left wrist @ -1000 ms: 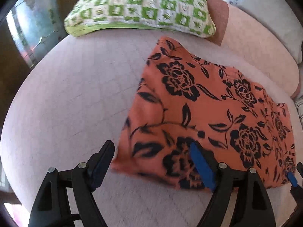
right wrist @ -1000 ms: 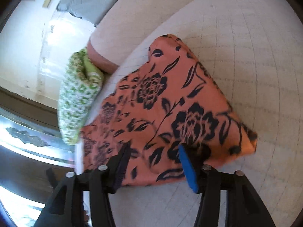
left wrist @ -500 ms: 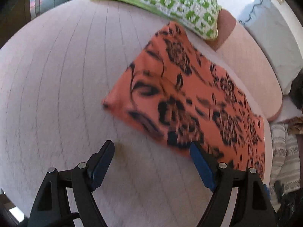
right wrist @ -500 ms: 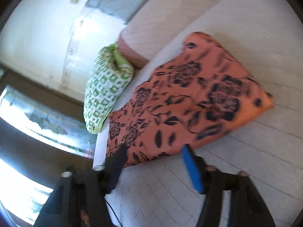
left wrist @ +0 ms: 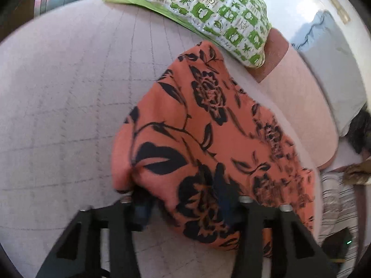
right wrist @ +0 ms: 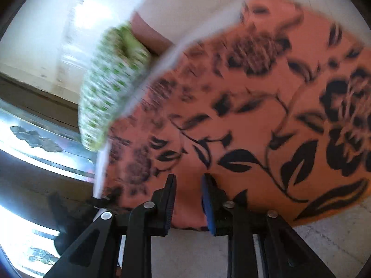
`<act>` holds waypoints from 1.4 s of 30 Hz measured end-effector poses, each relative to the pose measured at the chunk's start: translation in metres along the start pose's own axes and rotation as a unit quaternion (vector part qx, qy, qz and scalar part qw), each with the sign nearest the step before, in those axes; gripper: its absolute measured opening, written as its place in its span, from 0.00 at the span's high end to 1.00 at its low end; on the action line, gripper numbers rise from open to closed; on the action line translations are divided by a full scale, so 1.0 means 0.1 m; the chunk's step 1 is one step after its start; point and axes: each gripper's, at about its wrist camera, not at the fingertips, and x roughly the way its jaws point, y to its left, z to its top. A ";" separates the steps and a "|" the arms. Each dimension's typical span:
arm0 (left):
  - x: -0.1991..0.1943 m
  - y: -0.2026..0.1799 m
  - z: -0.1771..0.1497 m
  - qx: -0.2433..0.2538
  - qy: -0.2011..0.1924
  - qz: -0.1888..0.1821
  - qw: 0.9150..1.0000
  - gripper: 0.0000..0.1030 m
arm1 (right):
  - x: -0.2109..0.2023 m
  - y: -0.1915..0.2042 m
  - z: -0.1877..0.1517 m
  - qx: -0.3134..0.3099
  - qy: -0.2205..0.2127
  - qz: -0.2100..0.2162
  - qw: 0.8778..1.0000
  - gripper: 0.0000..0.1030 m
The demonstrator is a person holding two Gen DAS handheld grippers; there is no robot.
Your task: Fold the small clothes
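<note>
The orange garment (left wrist: 208,143), printed with black flowers and leaves, lies on the pale quilted bed (left wrist: 69,104). In the left wrist view its long axis runs from the near left corner toward the far right. One narrow end points up toward the green-and-white checked pillow (left wrist: 197,7) and stops just short of it. The other end bunches at the near edge.

The left hand-held gripper (left wrist: 185,206) straddles that near corner. Its jaws have just been closing, and the cloth sits between them. The fabric drapes over both fingertips and hides the pads, so contact cannot be confirmed from this view. The lower right part of the garment is cut off behind the right finger.

The right hand-held gripper (right wrist: 187,203) stands at the garment's (right wrist: 255,115) near edge in its own view. Its jaws have just been closing and now stand narrow. A fold of orange cloth fills the gap between the black finger and the blue pad (right wrist: 207,206). The pads appear clenched on this fold.

The right wrist view is heavily blurred. The pillow (right wrist: 109,88) shows there only as a green smear at the left. The garment's right side runs out of that picture.
</note>
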 end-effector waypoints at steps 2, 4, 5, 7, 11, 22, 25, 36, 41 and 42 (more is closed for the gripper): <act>-0.01 -0.02 -0.01 0.007 -0.007 0.004 1.000 0.44 | -0.04 0.00 0.03 0.007 -0.005 0.012 1.000 0.79; 0.00 -0.04 -0.02 0.016 -0.017 0.019 1.000 0.62 | -0.13 0.05 0.04 0.002 -0.021 0.032 0.999 0.75; 0.02 -0.06 -0.01 0.020 -0.025 0.026 0.999 0.67 | -0.16 0.10 0.04 -0.009 -0.030 0.041 0.999 0.75; 0.02 -0.06 -0.01 0.025 -0.030 0.021 0.999 0.72 | -0.18 0.19 0.05 -0.032 -0.041 0.038 0.998 0.75; -0.04 -0.12 -0.03 0.052 -0.046 0.022 0.997 0.76 | 0.22 0.03 0.08 -0.013 0.025 0.006 1.000 0.79; -0.66 -1.06 -0.28 0.217 -0.126 0.028 0.968 0.78 | -0.47 -0.49 0.48 0.051 -0.043 0.067 0.995 0.76; -0.72 -1.52 -0.44 0.252 -0.129 0.022 0.959 0.78 | -0.81 -0.67 0.60 0.066 -0.091 0.070 0.991 0.75; 0.11 -2.85 -2.00 0.428 0.035 -0.002 0.903 0.72 | -1.75 -1.75 0.93 0.187 -0.197 0.113 0.956 0.75; -0.35 -2.51 -1.96 0.458 0.017 -0.103 0.883 0.41 | -1.71 -1.77 0.99 0.209 -0.163 0.117 0.957 0.20; -0.50 -2.43 -1.90 0.458 0.003 -0.127 0.880 0.33 | -1.70 -1.70 1.00 0.200 -0.164 0.116 0.959 0.20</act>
